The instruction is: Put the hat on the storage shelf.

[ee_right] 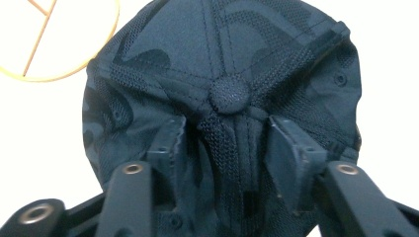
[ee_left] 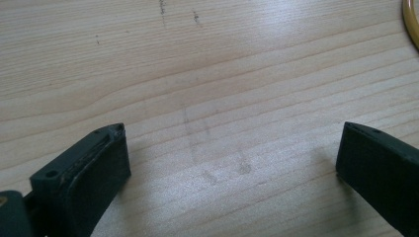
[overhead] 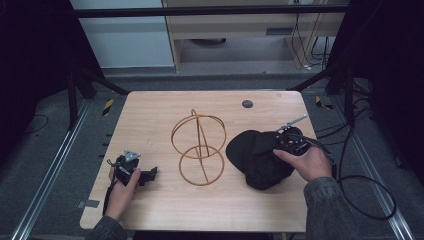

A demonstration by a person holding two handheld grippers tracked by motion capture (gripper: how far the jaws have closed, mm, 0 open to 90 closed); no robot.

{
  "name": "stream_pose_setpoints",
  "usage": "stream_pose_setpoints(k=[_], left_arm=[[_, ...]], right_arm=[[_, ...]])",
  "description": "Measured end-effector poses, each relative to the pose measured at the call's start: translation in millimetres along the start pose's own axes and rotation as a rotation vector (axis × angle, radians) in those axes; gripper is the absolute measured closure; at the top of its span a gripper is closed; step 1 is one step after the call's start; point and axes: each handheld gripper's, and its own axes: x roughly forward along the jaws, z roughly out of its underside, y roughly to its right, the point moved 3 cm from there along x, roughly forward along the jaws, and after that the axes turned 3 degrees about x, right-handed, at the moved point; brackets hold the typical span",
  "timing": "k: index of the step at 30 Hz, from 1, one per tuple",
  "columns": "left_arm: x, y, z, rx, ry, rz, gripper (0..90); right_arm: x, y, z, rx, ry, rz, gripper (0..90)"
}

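On the table (overhead: 150, 125), one black cap (overhead: 257, 157) is pinched by the right tool (ee_right: 225, 136) beside one wire stand (overhead: 199, 148); the left tool (ee_left: 232, 148) is spread

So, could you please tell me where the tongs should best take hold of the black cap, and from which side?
Probably at the crown of the black cap, just below the top button, coming down from above. The cap lies crown-up, and the fabric there bunches into a ridge that the right tongs already straddle. The brim is not clearly visible, so it seems a less sure choice.
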Motion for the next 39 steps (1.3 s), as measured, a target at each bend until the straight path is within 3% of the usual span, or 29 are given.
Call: stream_pose_setpoints(k=[1,8,14,23,39], left_arm=[[0.0,0.0,0.0,0.0,0.0,0.0,0.0],[0.2,1.0,-0.2,0.003,0.001,0.005,0.0],[0.2,1.2,-0.2,0.005,0.001,0.006,0.0],[0.2,1.4,-0.2,0.006,0.001,0.007,0.0],[0.2,1.7,-0.3,0.009,0.001,0.009,0.0]], right_arm=[[0.1,0.6,0.3,0.0,-0.004,-0.005,54.1],[-0.5,2.9,0.0,0.001,0.001,-0.04,76.2],[-0.1,2.6,-0.7,-0.007,0.009,-0.043,82.1],[-13.5,-0.5,-5.3,-0.032,0.036,-0.027,85.7],[-63.3,-0.1,-8.1,-0.048,0.101,0.005,86.0]])
